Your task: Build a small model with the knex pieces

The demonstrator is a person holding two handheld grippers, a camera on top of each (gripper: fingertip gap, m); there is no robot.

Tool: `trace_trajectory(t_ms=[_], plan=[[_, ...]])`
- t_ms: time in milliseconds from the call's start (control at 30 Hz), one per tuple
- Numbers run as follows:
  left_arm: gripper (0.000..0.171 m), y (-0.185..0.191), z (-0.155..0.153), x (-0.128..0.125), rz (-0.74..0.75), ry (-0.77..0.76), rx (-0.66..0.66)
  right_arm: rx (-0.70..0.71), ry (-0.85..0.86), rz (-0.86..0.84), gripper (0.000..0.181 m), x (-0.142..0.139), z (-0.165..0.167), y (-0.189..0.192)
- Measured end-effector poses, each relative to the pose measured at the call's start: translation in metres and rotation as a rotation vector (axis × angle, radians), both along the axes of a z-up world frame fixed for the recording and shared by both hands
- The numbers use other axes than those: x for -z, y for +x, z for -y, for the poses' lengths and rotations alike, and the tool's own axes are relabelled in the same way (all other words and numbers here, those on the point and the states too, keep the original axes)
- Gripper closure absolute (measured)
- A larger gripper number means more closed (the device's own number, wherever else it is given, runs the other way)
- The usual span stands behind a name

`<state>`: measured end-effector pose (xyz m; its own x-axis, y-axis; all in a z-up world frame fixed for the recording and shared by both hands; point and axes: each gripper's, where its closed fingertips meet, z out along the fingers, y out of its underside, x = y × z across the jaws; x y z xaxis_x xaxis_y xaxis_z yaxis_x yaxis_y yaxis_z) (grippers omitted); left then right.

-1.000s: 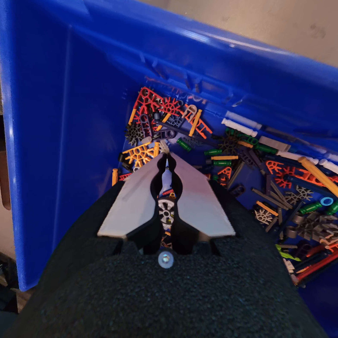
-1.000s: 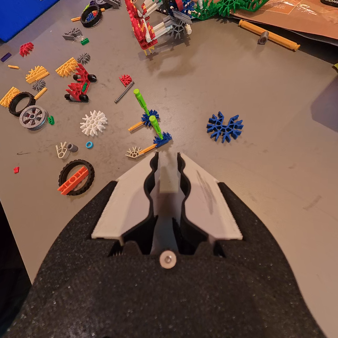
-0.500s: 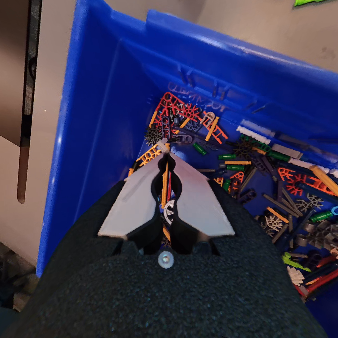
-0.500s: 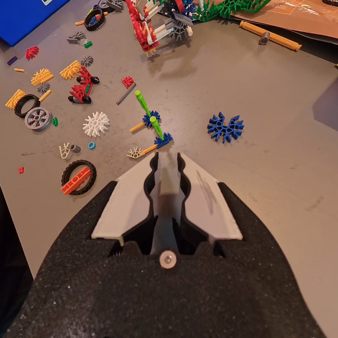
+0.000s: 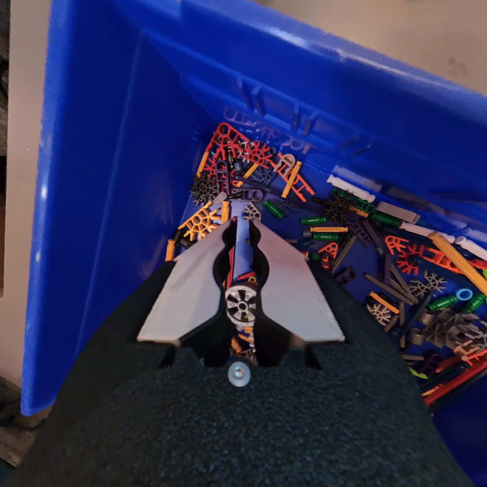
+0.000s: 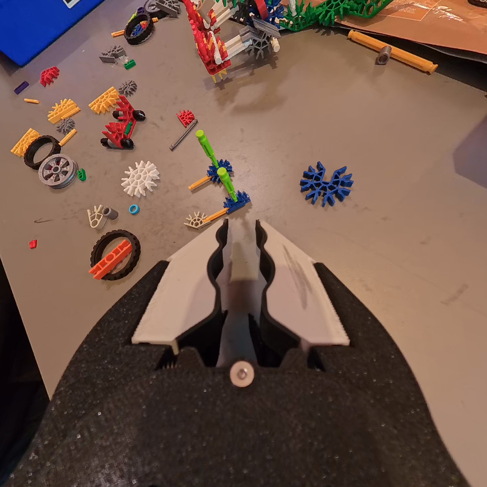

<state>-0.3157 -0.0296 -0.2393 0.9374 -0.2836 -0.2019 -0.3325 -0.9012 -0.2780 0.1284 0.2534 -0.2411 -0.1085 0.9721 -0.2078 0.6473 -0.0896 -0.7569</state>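
Observation:
My left gripper [image 5: 241, 224] hangs inside a blue plastic bin [image 5: 118, 184], over its corner pile of small construction-toy rods and connectors. Its jaws stand a narrow gap apart with nothing between the tips. A grey wheel hub [image 5: 241, 305] lies in the bin below the gap. An orange connector [image 5: 200, 224] and a grey connector [image 5: 251, 213] lie just past the tips. My right gripper [image 6: 241, 224] hovers over a grey table [image 6: 342, 263], shut on a pale rod [image 6: 241, 261] that lies along the fingers. A blue-and-green rod assembly [image 6: 233, 200] stands just beyond its tips.
On the table lie a blue connector [image 6: 326, 184], a white snowflake connector [image 6: 139, 179], a tyre with an orange piece [image 6: 114, 255], a wheel hub [image 6: 56, 171] and several yellow and red pieces. A red-and-white model [image 6: 210, 47], a yellow rod [image 6: 392, 52] and brown paper [image 6: 421, 23] lie far off. My hands' fingertips stand some 55 cm from each other. From my left tips it is roughly 7 cm to the grey wheel hub [image 5: 241, 305]; from my right, 60 cm.
My left gripper's tips were pressed together and have parted a little; the small pale piece at its tips is gone. My right gripper has drifted slightly, still shut on the rod.

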Motion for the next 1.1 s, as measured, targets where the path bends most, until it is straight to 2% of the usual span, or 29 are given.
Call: trace_trajectory(t_ms=[200,433,733,1100], plan=[[0.152,0.005,-0.001,0.010,0.020,-0.030,0.003,0.000,0.001,-0.004,0.161,-0.001,0.000,0.000],[0.159,0.011,-0.002,0.012,0.070,-0.023,0.008,0.001,0.003,-0.006,0.161,-0.001,0.000,0.000],[0.159,0.010,-0.005,0.013,0.131,0.001,-0.009,0.003,0.009,-0.004,0.161,0.000,0.000,0.000],[0.160,0.004,0.000,0.009,0.088,-0.007,0.011,0.004,0.009,-0.010,0.161,-0.001,0.000,0.000]])
